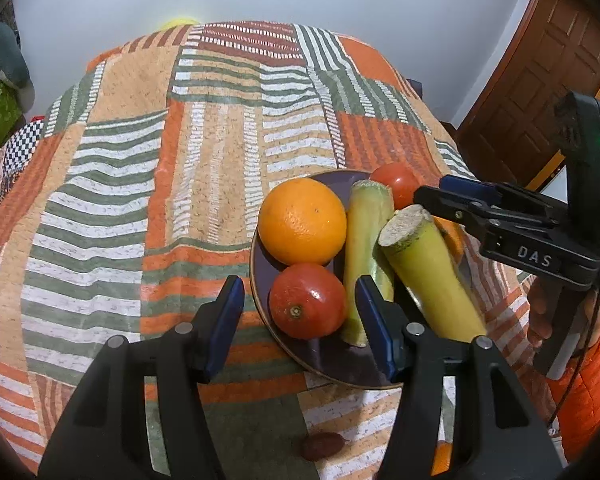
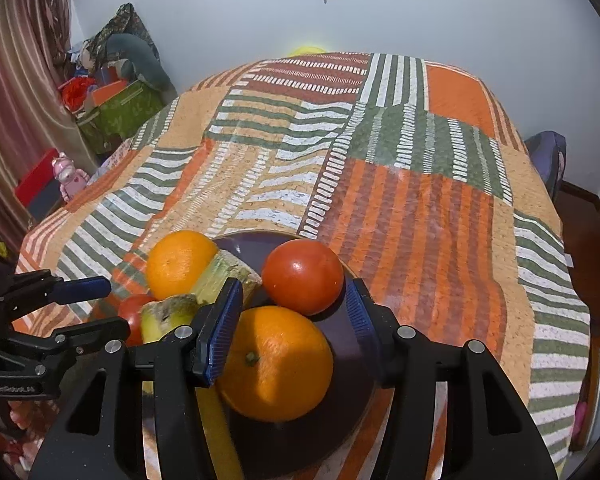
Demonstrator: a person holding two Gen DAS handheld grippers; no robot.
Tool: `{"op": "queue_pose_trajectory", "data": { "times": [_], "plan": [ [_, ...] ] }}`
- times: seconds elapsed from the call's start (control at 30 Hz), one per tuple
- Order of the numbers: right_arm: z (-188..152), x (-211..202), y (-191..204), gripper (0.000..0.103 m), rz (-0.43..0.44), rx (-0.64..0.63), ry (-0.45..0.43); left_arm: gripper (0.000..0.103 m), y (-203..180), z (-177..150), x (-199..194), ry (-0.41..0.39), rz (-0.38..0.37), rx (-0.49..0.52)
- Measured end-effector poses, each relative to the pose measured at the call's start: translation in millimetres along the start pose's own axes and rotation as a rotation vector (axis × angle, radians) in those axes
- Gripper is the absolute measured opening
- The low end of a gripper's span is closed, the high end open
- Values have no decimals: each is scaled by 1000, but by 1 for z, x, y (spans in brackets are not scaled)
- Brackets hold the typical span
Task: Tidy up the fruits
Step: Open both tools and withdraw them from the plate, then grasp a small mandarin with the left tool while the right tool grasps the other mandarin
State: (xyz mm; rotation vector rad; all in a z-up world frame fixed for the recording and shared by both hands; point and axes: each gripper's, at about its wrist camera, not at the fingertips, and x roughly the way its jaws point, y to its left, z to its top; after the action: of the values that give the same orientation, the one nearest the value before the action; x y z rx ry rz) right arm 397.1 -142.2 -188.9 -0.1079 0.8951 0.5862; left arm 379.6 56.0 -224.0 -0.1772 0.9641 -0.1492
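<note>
A dark purple plate [image 1: 328, 360] [image 2: 348, 344] sits on the patchwork tablecloth. It holds two oranges, two red tomato-like fruits and two yellow-green cane stalks. In the left wrist view I see a large orange [image 1: 302, 220], a red fruit [image 1: 308, 300], another red fruit [image 1: 396, 182] and both stalks [image 1: 368, 256] [image 1: 432, 272]. My left gripper [image 1: 300, 320] is open at the plate's near left rim, empty. My right gripper [image 2: 290, 328] is open with its jaws either side of an orange [image 2: 276, 364], near a red fruit [image 2: 303, 276]. The right gripper also shows in the left wrist view [image 1: 440, 192].
A small dark date-like fruit [image 1: 322, 446] lies on the cloth near the table's front edge. The striped cloth [image 1: 140, 200] covers the table to the left and back. A wooden door [image 1: 540, 80] stands at right. Boxes and clutter [image 2: 112, 112] sit at the far left.
</note>
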Motion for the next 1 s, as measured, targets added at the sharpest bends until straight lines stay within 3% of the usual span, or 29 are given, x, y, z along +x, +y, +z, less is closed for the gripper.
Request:
{"op": "queue_pose_trajectory", "data": {
  "times": [0.27,0.63,0.87,1.0],
  "plan": [
    [-9,-56,18,50,-6,-7,-56,58,-14,-5,-56,-65,22,30],
    [-37,-136,55,50,0,-44,-134,58,-40,-38,-140,-136,56,78],
    [-67,-161,71,52,14,-39,-148,58,-55,-62,-168,-140,59,102],
    [-84,-165,75,52,18,-25,-134,59,-58,-77,-170,-104,48,98]
  ]
}}
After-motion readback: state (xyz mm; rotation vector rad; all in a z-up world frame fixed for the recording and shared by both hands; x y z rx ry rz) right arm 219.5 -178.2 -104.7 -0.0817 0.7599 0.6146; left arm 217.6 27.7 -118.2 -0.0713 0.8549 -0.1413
